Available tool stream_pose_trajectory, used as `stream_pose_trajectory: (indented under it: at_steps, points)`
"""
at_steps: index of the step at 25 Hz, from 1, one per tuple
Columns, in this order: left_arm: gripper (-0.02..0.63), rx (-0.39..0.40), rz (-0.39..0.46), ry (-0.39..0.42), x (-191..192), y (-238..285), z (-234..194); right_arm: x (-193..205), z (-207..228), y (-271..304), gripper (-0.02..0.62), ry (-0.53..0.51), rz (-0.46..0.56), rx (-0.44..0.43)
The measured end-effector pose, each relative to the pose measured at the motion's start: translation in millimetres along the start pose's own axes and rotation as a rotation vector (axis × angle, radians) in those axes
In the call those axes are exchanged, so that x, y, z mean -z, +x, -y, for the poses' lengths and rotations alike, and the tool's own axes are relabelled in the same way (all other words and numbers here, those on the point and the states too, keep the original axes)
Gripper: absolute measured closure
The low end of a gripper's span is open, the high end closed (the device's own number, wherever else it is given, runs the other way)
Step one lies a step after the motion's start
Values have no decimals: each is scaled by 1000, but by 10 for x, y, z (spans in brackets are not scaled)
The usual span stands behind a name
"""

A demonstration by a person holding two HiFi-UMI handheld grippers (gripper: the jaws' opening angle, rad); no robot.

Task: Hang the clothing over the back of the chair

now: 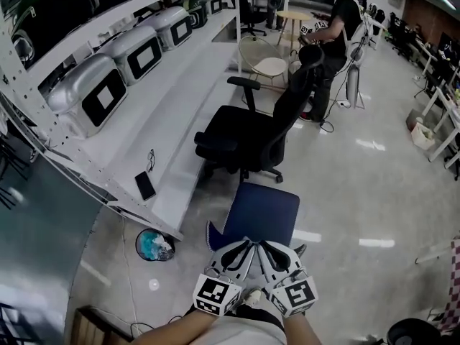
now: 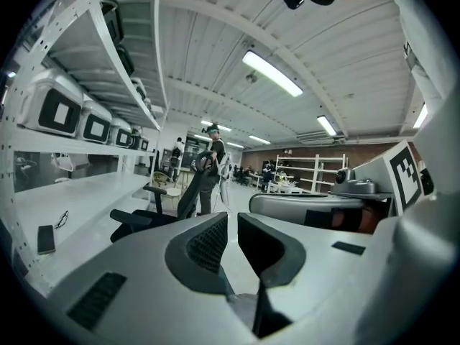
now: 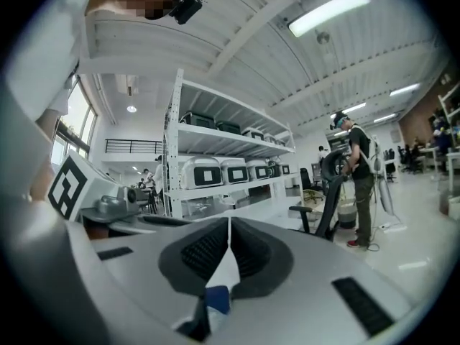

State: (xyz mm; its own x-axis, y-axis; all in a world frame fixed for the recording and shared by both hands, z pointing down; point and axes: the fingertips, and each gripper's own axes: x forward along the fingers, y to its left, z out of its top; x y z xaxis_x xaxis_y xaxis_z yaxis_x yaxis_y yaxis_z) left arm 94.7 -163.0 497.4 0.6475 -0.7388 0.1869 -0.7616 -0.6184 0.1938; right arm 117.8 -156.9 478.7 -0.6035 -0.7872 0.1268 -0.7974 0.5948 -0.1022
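Clothing (image 1: 262, 214): blue matt cloth. Chair (image 1: 248, 139), 12 o'clock of it: black matt fabric. Floor (image 1: 359, 185): pale, glossy, reflecting lamps. Shelf (image 1: 180, 99): smooth white.

The clothing (image 1: 263, 213) was seen to be navy blue, edged in white at one corner. The chair (image 1: 244, 136) was black throughout. The left gripper (image 1: 241, 250) and right gripper (image 1: 273, 251) were finished in pale grey with black ribbed pads, and their cubes were printed with black-and-white square markers. Silver boxes (image 1: 93, 95) with black panels were ranged on the white shelf (image 1: 183, 113). The floor (image 1: 359, 192) was glossy pale grey.
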Motion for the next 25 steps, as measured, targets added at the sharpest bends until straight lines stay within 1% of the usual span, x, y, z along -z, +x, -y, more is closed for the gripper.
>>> stream_pose_trajectory:
  at_steps: [4, 8, 13, 18, 20, 22, 25]
  points:
    - [558, 32, 24, 13, -95, -113, 73, -136, -103, -144, 572, -45, 19, 64]
    - [558, 71, 51, 24, -149, -372, 54, -239, -316, -169, 572, -65, 44, 118]
    - [558, 110, 69, 13, -75, -866, -143, -336, -818, -216, 571, -101, 57, 214]
    - [558, 152, 56, -29, 112, -1157, -242, -190, -1272, -285, 572, -102, 27, 261]
    - [558, 171, 49, -35, 143, -1232, -211, -155, -1333, -342, 572, -98, 20, 300]
    - [558, 182, 47, -31, 140, -1297, -189, -172, -1356, -398, 572, -118, 24, 331]
    - [558, 186, 52, -13, 123, -1364, -143, -227, -1360, -502, 572, -142, 41, 353]
